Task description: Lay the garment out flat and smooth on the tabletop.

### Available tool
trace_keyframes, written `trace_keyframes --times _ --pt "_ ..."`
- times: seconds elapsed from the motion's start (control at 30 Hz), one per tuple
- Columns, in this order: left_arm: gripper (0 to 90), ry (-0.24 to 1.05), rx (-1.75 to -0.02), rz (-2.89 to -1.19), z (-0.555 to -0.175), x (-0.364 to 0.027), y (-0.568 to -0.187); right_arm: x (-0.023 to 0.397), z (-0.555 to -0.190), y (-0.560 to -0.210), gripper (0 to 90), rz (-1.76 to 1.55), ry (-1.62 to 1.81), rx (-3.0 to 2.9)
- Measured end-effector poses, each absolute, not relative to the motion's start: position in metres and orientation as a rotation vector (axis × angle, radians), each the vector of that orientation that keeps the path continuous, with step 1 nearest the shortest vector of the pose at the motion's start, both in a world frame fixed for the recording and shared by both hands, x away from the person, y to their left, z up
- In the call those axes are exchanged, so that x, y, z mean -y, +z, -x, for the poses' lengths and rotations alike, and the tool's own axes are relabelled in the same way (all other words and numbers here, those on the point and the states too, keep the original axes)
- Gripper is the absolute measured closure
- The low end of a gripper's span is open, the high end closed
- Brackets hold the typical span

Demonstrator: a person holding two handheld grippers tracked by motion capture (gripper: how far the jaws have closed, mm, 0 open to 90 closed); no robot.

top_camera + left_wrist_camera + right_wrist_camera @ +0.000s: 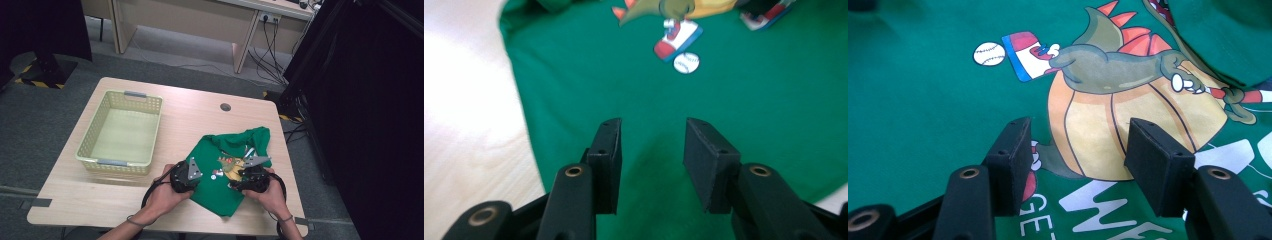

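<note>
Both grippers hover w/ jaws apart over a green cotton T-shirt [227, 172] on the table.

Left gripper [651, 150]: black jaws parted, nothing between them, plain green cloth just below; pads don't seem to press the fabric, tho the view is soft there. Right gripper [1075, 155]: jaws likewise apart, gripping nothing, poised over the shirt's cartoon dinosaur print [1128, 95] w/ its white baseball [989, 53]. In the high view the left gripper [186, 176] sits at the shirt's left edge, the right gripper [252, 176] on the print side, a hand behind each. The shirt lies loosely folded at the near right of the light wooden table [190, 112], upper part bunched. A pale yellow-green plastic basket [90, 137] stands to the left, just beside the shirt but apart from it.
</note>
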State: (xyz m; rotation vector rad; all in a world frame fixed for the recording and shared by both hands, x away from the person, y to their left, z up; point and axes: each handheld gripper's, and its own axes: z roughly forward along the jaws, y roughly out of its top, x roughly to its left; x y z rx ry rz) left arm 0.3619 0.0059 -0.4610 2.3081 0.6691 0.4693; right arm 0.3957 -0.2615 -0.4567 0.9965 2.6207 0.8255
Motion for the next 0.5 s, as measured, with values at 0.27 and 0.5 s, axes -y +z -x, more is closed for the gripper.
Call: trace_keyframes --times 0.27,0.5 --pt "57.5 0.451 -0.699 -2.312 -0.366 -0.006 -0.467 0.260 -0.394 -0.456 38.0 -1.051 0.822 -2.605" --pt "58.9 0.453 -0.697 -2.302 -0.361 -0.007 -0.468 0.274 -0.393 -0.438 37.3 -1.243 0.892 -2.395"
